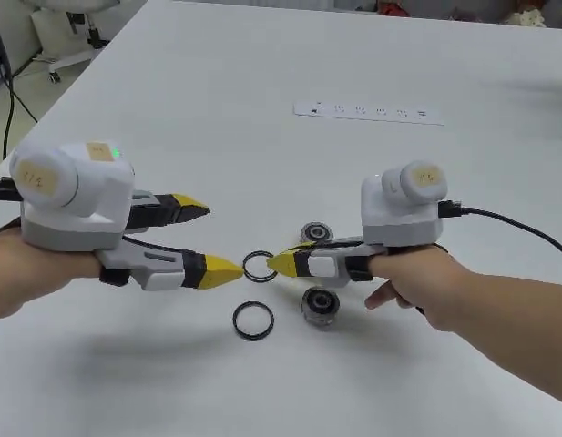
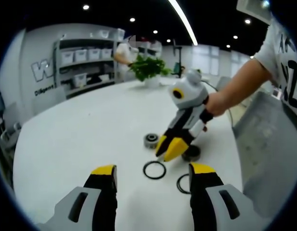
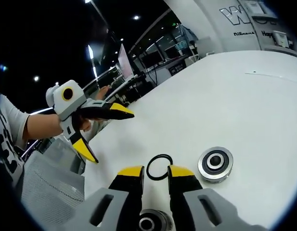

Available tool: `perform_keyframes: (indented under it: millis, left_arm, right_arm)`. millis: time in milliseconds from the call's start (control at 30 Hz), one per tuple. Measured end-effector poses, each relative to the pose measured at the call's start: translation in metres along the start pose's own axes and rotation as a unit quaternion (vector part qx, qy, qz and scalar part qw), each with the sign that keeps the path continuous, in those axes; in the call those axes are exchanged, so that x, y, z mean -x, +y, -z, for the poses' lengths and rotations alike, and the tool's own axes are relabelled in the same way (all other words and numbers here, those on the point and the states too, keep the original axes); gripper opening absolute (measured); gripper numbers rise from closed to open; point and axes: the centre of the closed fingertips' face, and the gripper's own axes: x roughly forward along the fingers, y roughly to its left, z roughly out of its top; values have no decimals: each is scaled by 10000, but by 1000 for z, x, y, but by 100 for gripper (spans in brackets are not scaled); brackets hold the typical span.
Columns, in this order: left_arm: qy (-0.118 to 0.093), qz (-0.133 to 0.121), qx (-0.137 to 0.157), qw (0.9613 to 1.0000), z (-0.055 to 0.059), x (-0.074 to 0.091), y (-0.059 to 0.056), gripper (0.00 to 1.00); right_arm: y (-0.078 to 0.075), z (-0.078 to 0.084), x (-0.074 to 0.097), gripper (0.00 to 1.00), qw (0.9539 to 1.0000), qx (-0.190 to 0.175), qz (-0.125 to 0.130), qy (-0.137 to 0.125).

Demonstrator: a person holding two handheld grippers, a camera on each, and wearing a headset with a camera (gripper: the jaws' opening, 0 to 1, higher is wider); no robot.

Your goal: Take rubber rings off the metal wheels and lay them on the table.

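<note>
Because the ring [image 1: 260,266] lies flat on the table [image 1: 262,91] right between the two grippers, the next move turns on which tips sit closer. The right gripper [image 1: 273,264] points straight at it. In the right gripper view the ring [image 3: 159,167] sits just ahead of the gap, and the jaws are narrowly parted, gripping nothing. The left gripper [image 1: 217,238] faces it from the other side, jaws spread wide and empty, its lower tip just beside the ring's rim. A round ring has no long axis, so either side could take it.

A second ring [image 1: 253,320] lies flat nearer the person. The far wheel [image 1: 315,233] and near wheel [image 1: 320,305] flank the right gripper and both look bare, so the task seems about done. The near wheel sits close under the right gripper and could get knocked. A power strip [image 1: 367,111] lies well away.
</note>
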Motion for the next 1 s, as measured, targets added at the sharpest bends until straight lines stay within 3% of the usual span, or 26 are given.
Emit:
perform_keyframes:
  millis: [300, 600, 1000]
  left_arm:
    - [-102, 2, -77, 9999, -16, 6, -6, 63]
    - [-266, -58, -172, 9995, -38, 21, -10, 67]
    - [-311, -98, -265, 9991, -45, 33, -17, 73]
  right_arm:
    - [12, -20, 17, 24, 9991, 375, -31, -208]
    - [20, -38, 47, 32, 9949, 904, 35, -456]
    - [25, -37, 88, 46, 9865, 1518, 260, -559]
